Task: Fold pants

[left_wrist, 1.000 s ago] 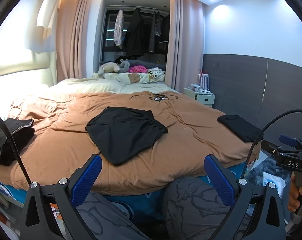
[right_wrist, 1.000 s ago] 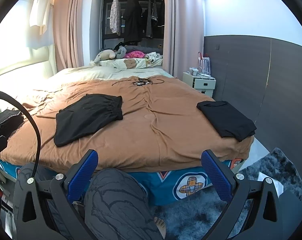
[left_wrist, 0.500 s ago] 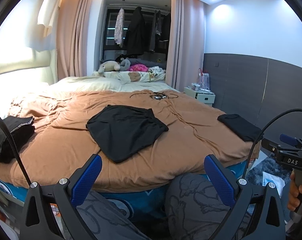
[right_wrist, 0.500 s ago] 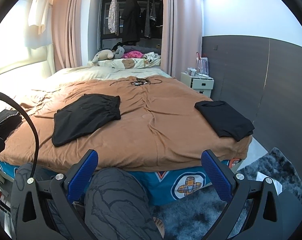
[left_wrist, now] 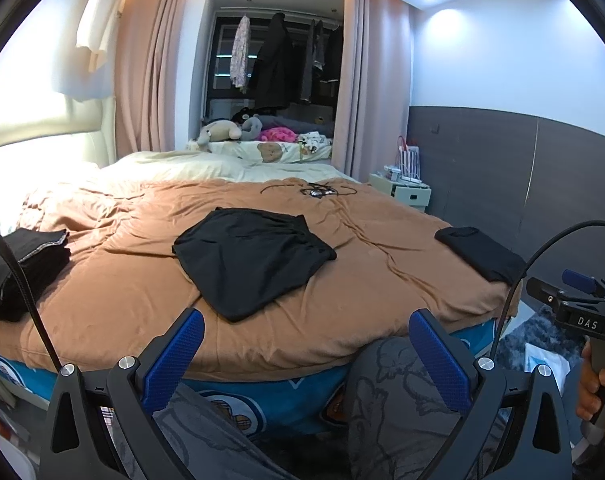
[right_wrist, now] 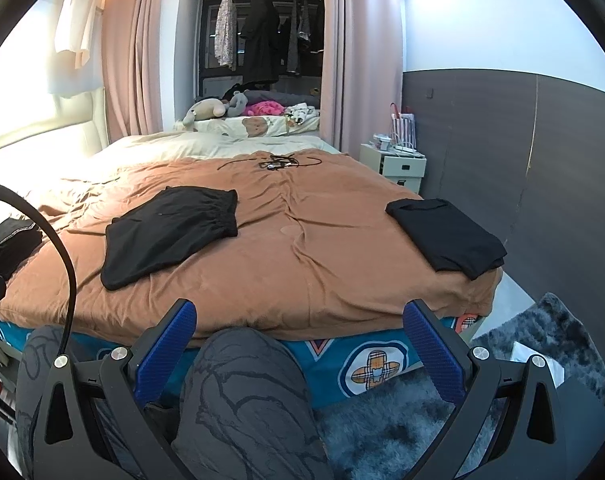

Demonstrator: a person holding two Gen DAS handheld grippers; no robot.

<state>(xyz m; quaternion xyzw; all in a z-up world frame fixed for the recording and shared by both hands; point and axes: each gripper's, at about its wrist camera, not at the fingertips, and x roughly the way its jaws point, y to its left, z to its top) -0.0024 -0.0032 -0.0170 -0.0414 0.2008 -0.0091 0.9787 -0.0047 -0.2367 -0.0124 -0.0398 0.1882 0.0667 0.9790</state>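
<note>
From the left wrist view, the left gripper (left_wrist: 304, 354) has its blue-padded jaws spread wide with nothing between them, held low in front of the near edge of the wide bed covered by a rumpled tan-brown blanket (left_wrist: 382, 248); the black soft-fabric pants (left_wrist: 254, 256) lie folded flat near the middle of that blanket, elastic waistband toward the far side, well apart from the gripper; a folded black garment (left_wrist: 480, 254) rests at the blanket's right edge; a stack of dark folded clothes (left_wrist: 26, 264) sits at its left edge; a tangle of thin black cable (left_wrist: 314, 191) lies on the blanket beyond the pants; the person's knees in grey patterned trousers (left_wrist: 398, 392) press against the near side of the bed; at the right, a hand (left_wrist: 598, 384) grips the handle of the other tool.

From the right wrist view, the right gripper (right_wrist: 300, 350) is likewise spread open and empty, low before the bed's near edge, above one grey-trousered knee; the pants (right_wrist: 170, 232) lie left of the blanket's centre; the folded black garment (right_wrist: 448, 236) sits at the right edge, near the corner; beyond the bed's right side stands a small white bedside cabinet (right_wrist: 394, 164); a shaggy grey-blue rug (right_wrist: 402, 428) covers the floor below the bed.
</note>
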